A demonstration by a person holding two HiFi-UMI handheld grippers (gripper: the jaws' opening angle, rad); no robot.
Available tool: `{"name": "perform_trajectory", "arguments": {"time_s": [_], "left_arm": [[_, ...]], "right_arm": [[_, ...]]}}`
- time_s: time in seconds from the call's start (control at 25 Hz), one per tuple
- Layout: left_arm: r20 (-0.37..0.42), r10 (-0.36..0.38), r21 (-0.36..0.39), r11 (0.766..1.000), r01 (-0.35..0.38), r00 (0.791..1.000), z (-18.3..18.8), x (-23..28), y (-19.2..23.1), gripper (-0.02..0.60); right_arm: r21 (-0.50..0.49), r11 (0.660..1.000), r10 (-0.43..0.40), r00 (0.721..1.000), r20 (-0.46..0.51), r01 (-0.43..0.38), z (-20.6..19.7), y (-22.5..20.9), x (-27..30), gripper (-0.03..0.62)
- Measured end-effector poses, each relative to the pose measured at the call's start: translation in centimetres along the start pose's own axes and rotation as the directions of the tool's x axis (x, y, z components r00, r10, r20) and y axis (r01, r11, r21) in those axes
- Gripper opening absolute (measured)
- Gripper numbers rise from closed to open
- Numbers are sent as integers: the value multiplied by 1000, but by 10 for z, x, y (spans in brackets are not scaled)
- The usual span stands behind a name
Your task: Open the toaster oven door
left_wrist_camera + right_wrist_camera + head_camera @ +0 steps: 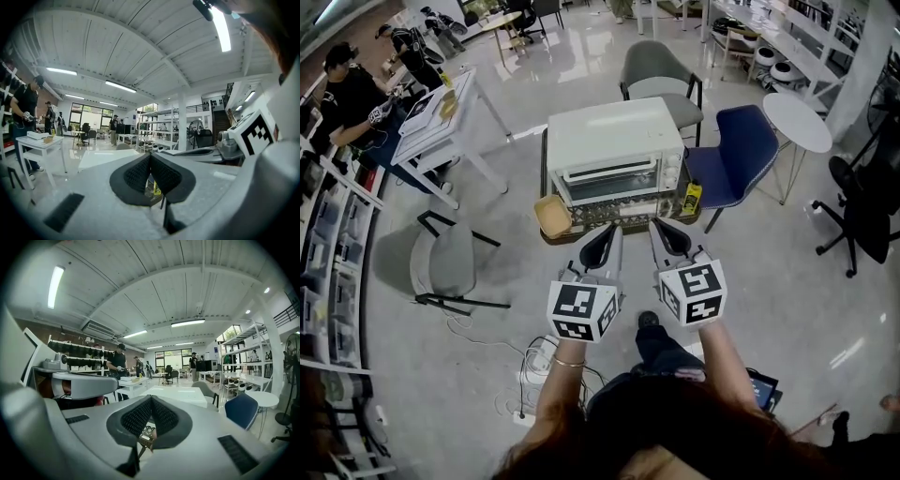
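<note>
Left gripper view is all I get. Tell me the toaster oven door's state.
Observer: Head view shows the toaster oven door shut, its handle along the top edge.
Operator: Report the right tool.
Observer: The right tool has its jaws together, with nothing between them.
Operator: Say where both sit.
Observer: The left tool and the right tool hang side by side, short of the door, touching nothing.
</note>
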State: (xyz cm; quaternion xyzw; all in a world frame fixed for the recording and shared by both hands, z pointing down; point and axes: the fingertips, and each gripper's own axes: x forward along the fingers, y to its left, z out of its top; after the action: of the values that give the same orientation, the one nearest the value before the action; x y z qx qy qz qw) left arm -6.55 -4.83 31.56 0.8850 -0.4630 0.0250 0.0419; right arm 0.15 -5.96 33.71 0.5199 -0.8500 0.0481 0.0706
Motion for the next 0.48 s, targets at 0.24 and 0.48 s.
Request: {"name": "perform_trajectory", "arguments": {"time_s": [0.24,0.48], "left_arm": [[-1,38,-3,999,-38,999,-2,30,14,15],[10,74,-15,997,-74,997,-2,56,31,15]], "right_arm": [[28,999,22,1000,-14,-22,-6,-22,29,2],[46,998,41,999,-31,-39,-8,-41,59,2]]}}
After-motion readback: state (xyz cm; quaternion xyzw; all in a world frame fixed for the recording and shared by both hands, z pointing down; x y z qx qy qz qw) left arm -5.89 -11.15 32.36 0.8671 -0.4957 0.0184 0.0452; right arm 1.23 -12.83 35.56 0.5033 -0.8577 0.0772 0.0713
